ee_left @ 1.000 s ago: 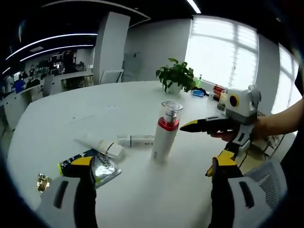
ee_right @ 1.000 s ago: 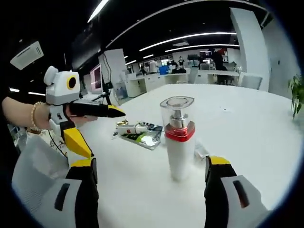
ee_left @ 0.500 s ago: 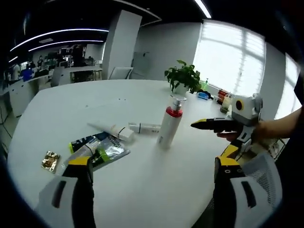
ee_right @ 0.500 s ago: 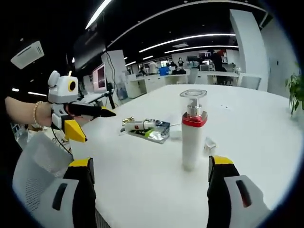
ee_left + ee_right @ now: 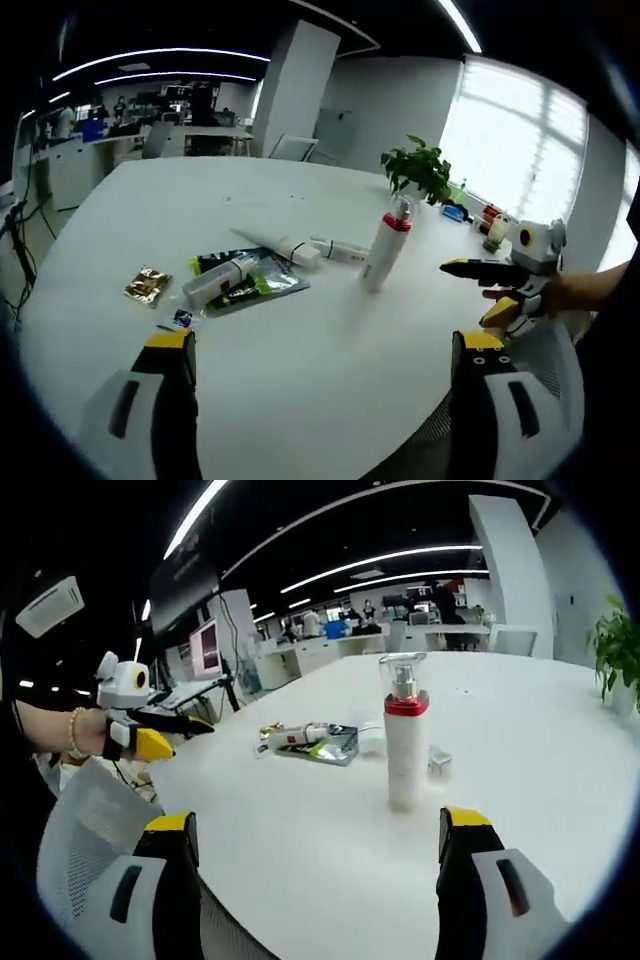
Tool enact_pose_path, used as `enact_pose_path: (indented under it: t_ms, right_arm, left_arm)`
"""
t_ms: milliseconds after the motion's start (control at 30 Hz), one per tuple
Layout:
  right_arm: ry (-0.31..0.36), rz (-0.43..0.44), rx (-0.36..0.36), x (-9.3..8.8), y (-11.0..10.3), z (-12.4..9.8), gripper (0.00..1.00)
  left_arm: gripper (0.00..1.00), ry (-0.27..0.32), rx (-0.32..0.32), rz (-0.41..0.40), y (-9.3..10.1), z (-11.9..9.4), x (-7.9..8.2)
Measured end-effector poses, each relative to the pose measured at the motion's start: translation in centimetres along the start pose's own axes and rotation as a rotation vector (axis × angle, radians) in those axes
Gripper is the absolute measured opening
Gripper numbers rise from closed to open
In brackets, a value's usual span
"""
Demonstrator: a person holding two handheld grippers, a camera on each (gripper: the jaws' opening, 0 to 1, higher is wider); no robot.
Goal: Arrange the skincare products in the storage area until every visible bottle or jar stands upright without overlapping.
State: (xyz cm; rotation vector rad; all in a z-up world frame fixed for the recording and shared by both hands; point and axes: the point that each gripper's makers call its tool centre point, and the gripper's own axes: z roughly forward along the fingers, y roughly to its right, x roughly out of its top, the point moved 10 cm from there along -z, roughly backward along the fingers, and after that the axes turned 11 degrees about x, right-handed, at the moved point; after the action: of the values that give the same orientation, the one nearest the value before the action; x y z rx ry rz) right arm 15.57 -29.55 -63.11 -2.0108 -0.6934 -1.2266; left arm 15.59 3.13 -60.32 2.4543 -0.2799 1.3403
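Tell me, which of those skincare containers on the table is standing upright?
The white pump bottle with the red collar and clear cap. The white tube and small bottles beside it lie flat on the white table.

Upright on counter [image 5: 300,370]: pump bottle [image 5: 384,253]. Lying just left of it: small bottle [image 5: 338,249], tube [image 5: 272,242], packets [image 5: 240,283]. Farther left, apart: foil sachet [image 5: 147,286]. Behind: plant [image 5: 421,171].

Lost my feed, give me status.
Both grippers open, empty, off the table. Pump bottle upright. White tube and small bottles by the sachets lying flat. Path clear.
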Motion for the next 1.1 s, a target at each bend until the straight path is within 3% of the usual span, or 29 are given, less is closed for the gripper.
enact_pose_path:
  t_ms: [167,533,1100]
  right_arm:
    - [0.010,0.015,-0.009,-0.1,-0.2,-0.2,1.00]
    - [0.029,0.037,-0.028,-0.2,-0.3,-0.6,1.00]
    - [0.017,0.031,-0.016,-0.1,-0.6,-0.5,0.98]
  left_arm:
    - [0.99,0.014,0.044,-0.037,-0.9,-1.2,-0.6]
    - [0.99,-0.010,0.060,-0.058,-2.1,-2.2,-1.9]
    - [0.98,-0.023,0.040,-0.038,-1.1,0.8,0.1]
